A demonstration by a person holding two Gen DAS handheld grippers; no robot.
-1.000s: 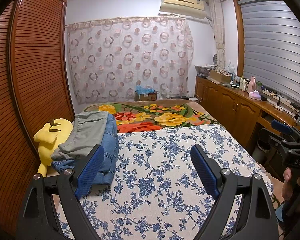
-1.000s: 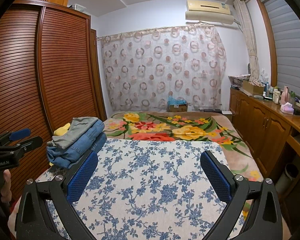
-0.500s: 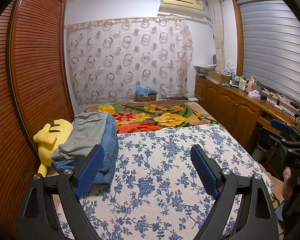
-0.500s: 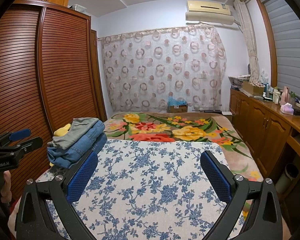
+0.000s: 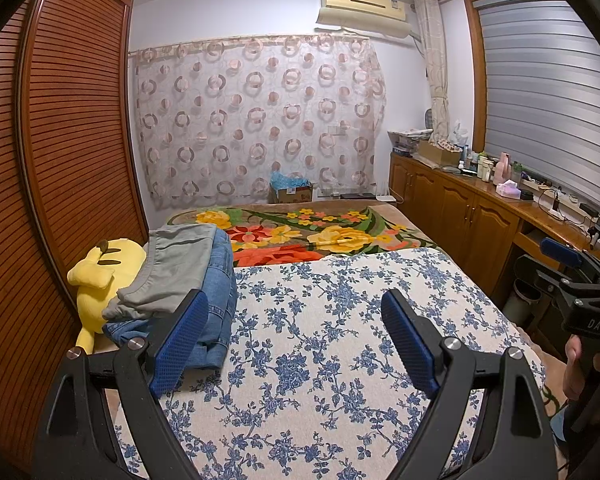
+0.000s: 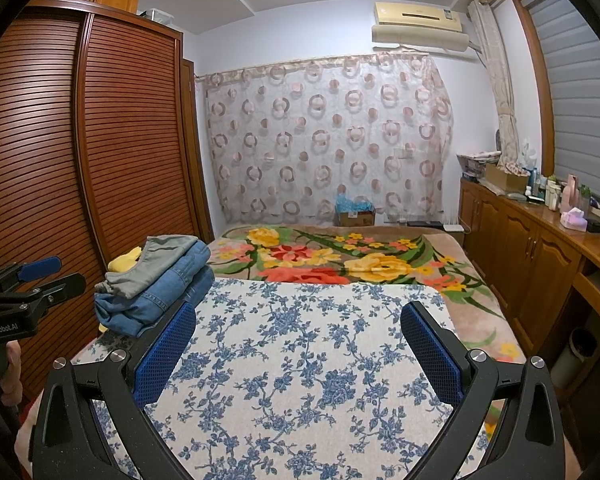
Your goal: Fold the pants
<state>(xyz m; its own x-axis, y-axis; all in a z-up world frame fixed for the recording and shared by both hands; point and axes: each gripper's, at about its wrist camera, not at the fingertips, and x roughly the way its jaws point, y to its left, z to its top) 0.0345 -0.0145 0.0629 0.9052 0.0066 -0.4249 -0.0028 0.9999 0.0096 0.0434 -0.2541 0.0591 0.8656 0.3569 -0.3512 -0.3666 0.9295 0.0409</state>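
pants: a stack of folded pants [image 5: 188,280] sits on the left edge of the bed; grey pair [image 5: 176,268] on top, blue denim [image 6: 160,292] beneath; each already lies folded
bed surface: the blue-flowered cloth [image 5: 332,344] ahead of both tools carries no loose garment
left gripper [image 5: 294,336]: jaws wide apart, nothing between them; held level above the cloth
right gripper [image 6: 298,346]: jaws wide apart, likewise holding nothing
direction: the stack lies forward and to the left of both tools; its near end shows just behind the left gripper's left finger [image 5: 180,336]
long axis: the stack runs away from the cameras, along the wardrobe [image 5: 60,168]
nearer hand: the left, by my judgement
neighbour: a yellow plush toy [image 5: 100,276] touches the stack on its wardrobe side
stage: fits either a finished pile or a pause between pairs; the pictures do not settle which
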